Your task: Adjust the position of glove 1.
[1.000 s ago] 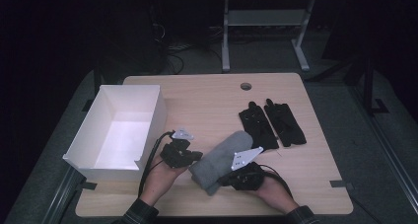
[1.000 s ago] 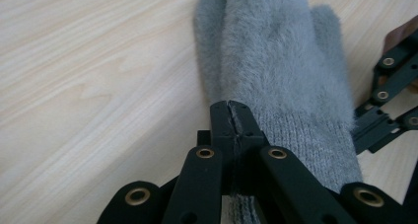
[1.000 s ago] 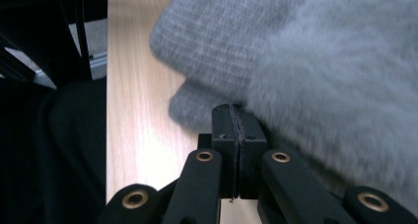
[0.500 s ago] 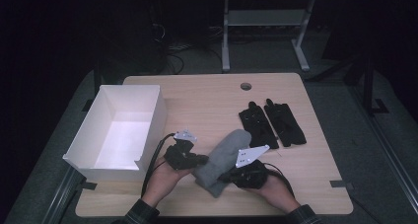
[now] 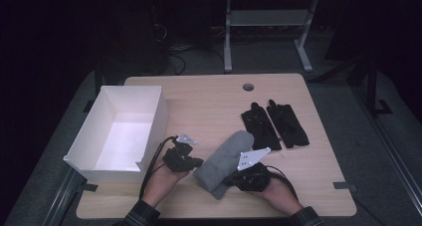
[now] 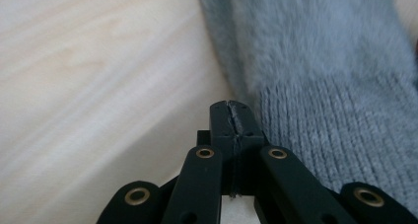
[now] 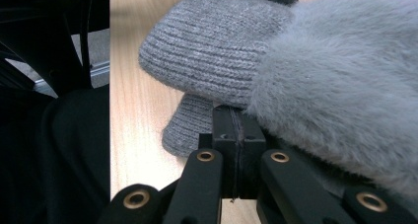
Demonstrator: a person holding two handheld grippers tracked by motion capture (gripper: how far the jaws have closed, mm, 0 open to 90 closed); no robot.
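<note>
The grey mitten [image 5: 226,162] has shifted slightly toward the white box [image 5: 119,131].

— What's in front of my right gripper [image 7: 235,116] now?

— Its two black jaws stand pressed together, tips tucked under a fuzzy grey mitten [image 7: 340,81] with a ribbed knit cuff [image 7: 212,54]. I can't tell whether fabric is caught between them.

— And under it?

— I see a second ribbed grey cuff [image 7: 190,123] peeking out below, resting on the pale wooden tabletop [image 7: 135,135]. Left of the table edge it's dark.
</note>
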